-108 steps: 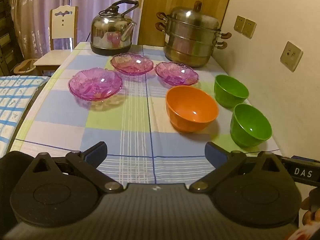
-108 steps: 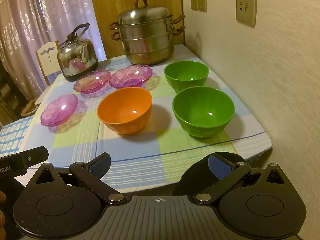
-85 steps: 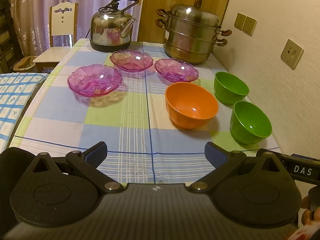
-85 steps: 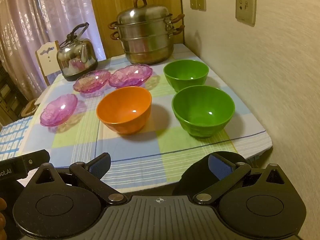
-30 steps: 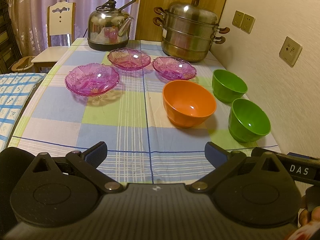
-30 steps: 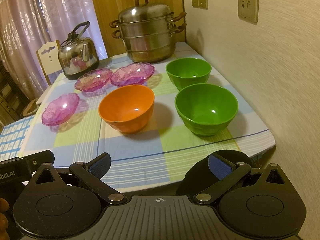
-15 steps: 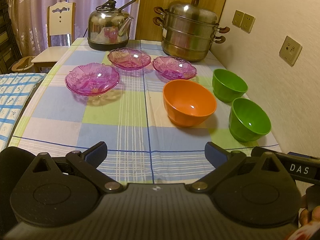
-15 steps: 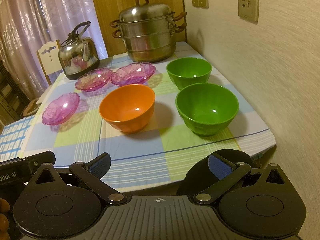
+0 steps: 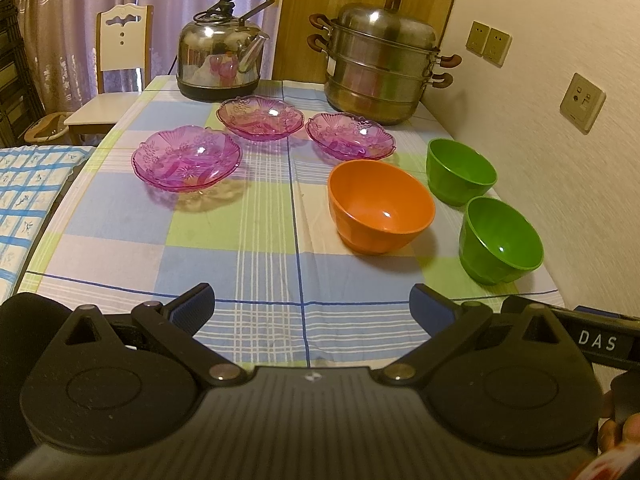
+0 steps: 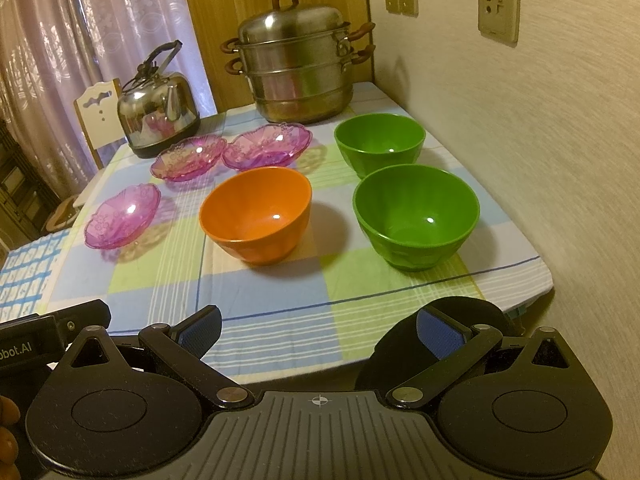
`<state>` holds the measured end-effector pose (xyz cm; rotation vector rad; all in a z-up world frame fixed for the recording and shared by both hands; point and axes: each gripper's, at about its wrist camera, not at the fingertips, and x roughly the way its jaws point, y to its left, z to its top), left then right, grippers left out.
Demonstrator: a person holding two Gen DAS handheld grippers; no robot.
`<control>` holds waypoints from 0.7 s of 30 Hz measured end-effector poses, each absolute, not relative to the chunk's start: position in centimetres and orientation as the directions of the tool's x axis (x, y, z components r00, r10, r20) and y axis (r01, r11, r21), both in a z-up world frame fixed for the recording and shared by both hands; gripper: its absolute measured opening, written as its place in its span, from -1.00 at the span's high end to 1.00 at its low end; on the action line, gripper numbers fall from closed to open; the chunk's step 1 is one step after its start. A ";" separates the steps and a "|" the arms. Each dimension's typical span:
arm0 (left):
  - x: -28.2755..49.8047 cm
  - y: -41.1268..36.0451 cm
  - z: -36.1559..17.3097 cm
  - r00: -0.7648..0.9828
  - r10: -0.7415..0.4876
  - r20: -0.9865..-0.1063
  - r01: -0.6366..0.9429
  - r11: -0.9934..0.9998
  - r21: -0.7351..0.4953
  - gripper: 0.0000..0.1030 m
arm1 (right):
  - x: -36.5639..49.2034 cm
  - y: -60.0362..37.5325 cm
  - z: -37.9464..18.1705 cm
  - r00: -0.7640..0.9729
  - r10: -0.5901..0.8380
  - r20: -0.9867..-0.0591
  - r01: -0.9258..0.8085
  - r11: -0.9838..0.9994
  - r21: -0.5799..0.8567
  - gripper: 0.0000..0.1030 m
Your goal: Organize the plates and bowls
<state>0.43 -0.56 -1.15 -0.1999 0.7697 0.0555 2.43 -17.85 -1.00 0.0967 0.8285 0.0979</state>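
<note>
Plates of translucent pink-purple pressed glass with scalloped rims sit on the left half of the desk (image 9: 120,216), which wears a checked cloth of blue, green and white: the nearest pink glass plate (image 9: 187,159) lies furthest left, a second pink glass plate (image 9: 259,117) sits behind it in front of the shiny steel kettle (image 9: 222,66), and a third pink glass plate (image 9: 350,136) lies just before the stacked steel steamer pot (image 9: 380,64). Right of them stands a glossy orange plastic bowl (image 9: 381,212), upright and apart from its neighbours. Further right, along the wall side, two deep green plastic bowls stand one behind the other: the far green bowl (image 9: 460,170) and the near green bowl (image 9: 500,238), close together near the desk's right edge. Left gripper (image 9: 312,312) hangs over the near edge of the cloth, its jaws spread wide and holding nothing. Right gripper (image 10: 318,330) hovers off the near corner, jaws likewise released and empty.
</note>
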 end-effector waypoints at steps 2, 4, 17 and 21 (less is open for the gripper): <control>0.2 -0.3 -1.1 0.720 -0.024 -0.693 -0.124 0.979 -0.163 -1.00 | 2.5 -17.9 -1.0 0.672 0.124 -0.730 -0.049 0.991 0.123 -1.00; 0.2 0.0 -1.0 0.723 -0.025 -0.691 -0.128 0.977 -0.170 -1.00 | 2.4 -17.8 -1.0 0.674 0.126 -0.728 -0.048 0.991 0.127 -1.00; 1.7 5.7 -0.3 0.746 -0.014 -0.665 -0.205 0.946 -0.251 -1.00 | 4.6 -15.2 -0.1 0.705 0.251 -0.664 -0.136 0.966 0.221 -1.00; 2.9 8.5 0.4 0.770 0.004 -0.638 -0.231 0.934 -0.273 -1.00 | 6.2 -13.6 0.4 0.716 0.305 -0.628 -0.195 0.951 0.240 -1.00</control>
